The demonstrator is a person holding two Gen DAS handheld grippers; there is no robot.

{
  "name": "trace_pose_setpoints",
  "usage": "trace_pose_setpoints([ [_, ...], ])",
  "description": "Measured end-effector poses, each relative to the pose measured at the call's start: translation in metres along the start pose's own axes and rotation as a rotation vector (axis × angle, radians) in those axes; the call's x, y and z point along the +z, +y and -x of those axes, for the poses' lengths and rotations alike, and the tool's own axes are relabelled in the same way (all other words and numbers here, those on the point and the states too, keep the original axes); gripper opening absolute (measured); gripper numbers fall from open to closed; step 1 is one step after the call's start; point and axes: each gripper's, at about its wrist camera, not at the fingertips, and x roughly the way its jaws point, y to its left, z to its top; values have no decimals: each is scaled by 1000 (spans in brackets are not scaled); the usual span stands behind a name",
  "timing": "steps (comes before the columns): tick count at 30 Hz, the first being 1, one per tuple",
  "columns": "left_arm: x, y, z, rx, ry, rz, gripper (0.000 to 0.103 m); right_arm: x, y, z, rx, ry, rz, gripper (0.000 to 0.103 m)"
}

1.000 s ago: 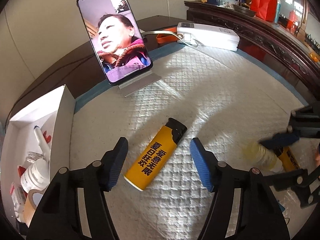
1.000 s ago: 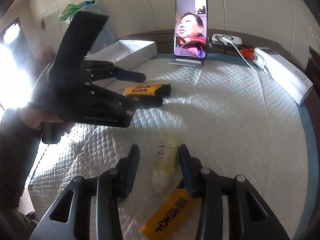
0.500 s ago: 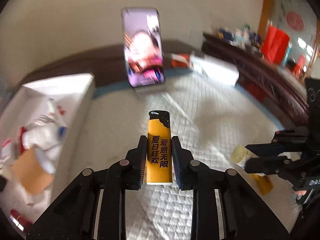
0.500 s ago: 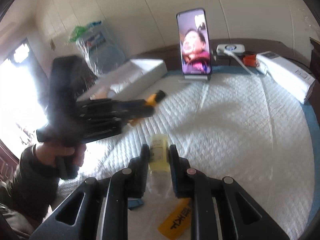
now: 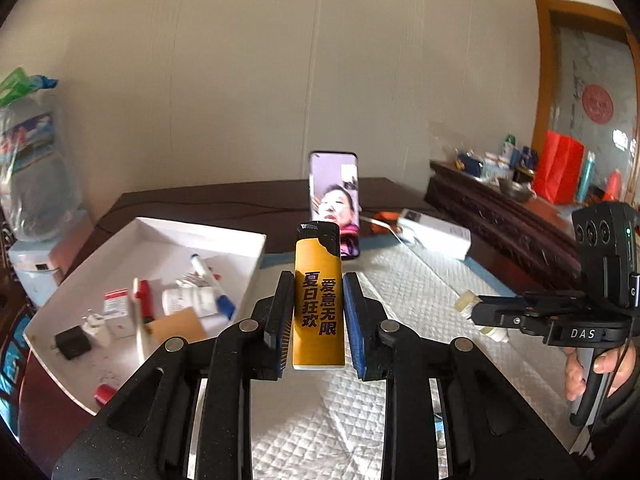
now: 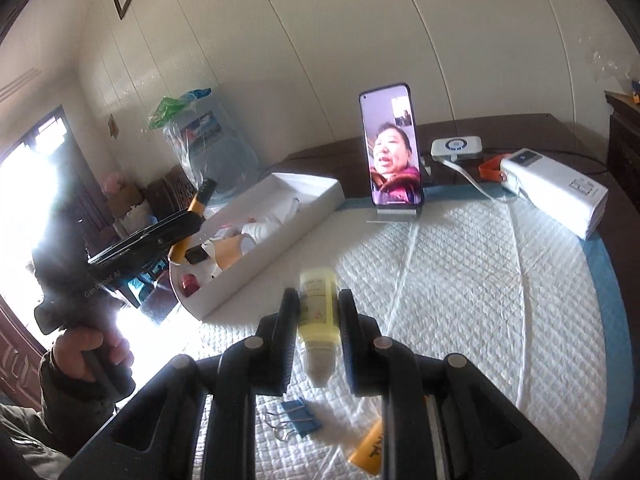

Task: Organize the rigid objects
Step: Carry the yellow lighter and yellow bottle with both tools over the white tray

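My left gripper (image 5: 318,300) is shut on a yellow lighter (image 5: 318,300) with a black top and dark lettering, held upright above the quilted pad. In the right wrist view the left gripper (image 6: 192,216) hangs over the white tray (image 6: 320,204) with the lighter (image 6: 202,196) sticking out. My right gripper (image 6: 318,308) is shut on a small pale-yellow bottle (image 6: 318,300), cap towards the camera, lifted off the pad. The same bottle (image 5: 470,304) shows in the right gripper (image 5: 480,312) at the right of the left wrist view. The white tray (image 5: 256,256) holds several small items.
A phone (image 6: 394,148) stands on a stand at the pad's far edge. A white box (image 6: 556,188) and a charger (image 6: 456,146) lie at the back right. A blue binder clip (image 6: 300,416) and a second yellow lighter (image 6: 368,448) lie on the pad (image 6: 480,280) below my right gripper.
The left gripper closed on the lighter, lifted it and swung left towards the tray. The right gripper closed on the bottle and raised it off the pad.
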Motion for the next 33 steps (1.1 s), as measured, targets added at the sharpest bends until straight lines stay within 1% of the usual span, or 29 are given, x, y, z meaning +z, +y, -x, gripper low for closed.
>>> trace_pose_setpoints([
  [13,-2,27,28,61,-66,73,23,15,16,10,16,-31,19,19],
  [21,-4,57,48,120,-108,127,23,29,25,9,33,-33,29,19],
  [24,-7,73,59,168,-124,149,23,37,33,5,45,-34,47,19],
  [29,-5,111,77,271,-154,201,24,52,51,-12,92,-3,55,19],
  [33,-1,137,86,316,-160,241,24,69,72,-36,134,29,74,19],
])
